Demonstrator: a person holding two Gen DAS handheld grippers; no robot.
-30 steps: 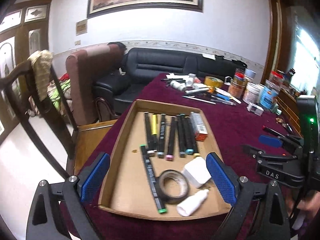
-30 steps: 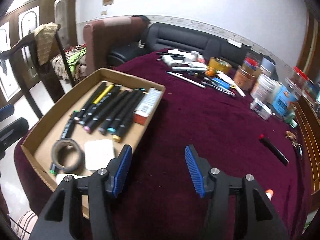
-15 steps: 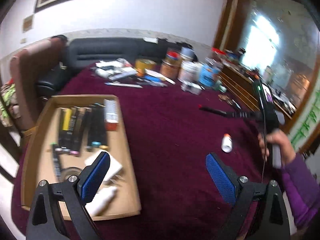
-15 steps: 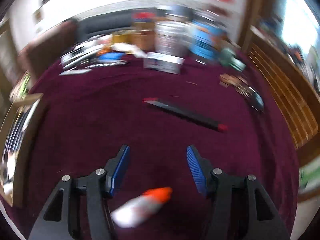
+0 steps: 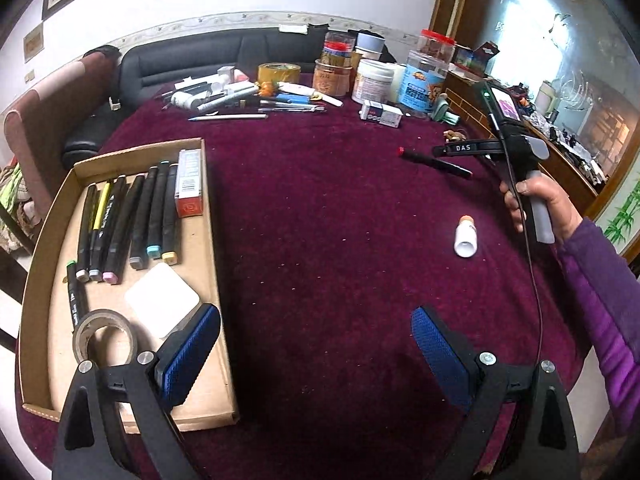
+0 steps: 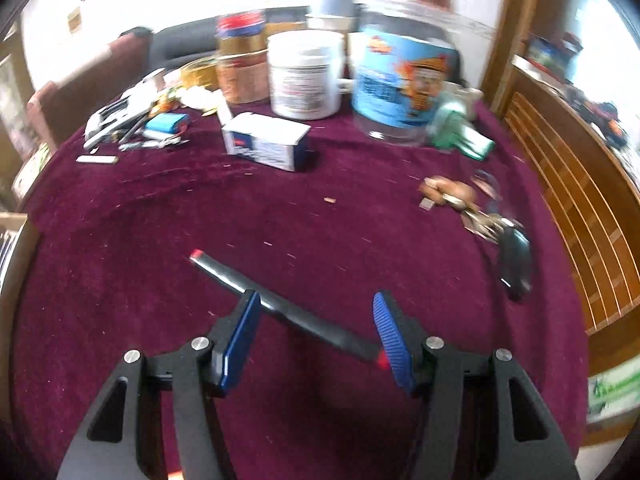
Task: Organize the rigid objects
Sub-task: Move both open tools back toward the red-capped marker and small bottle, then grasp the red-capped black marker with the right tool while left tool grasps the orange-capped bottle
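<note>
Black marker point(image 6: 280, 307) between hand-held gripper point(image 6: 316, 338) fingers

Fuzzy maroon tablecloth point(image 5: 320, 240); matt cardboard tray point(image 5: 212, 332).

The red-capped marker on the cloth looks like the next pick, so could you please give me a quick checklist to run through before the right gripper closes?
1. Right gripper open: ok.
2. Red-capped marker between its fingers: ok, it lies diagonally across the gap.
3. Marker clear of other objects: ok, only bare maroon cloth around it.
4. Fingers low enough to grip: cannot tell.
5. Left gripper open and empty: ok.
6. Space in the cardboard tray for another marker: ok, bare floor beside the marker row.
</note>
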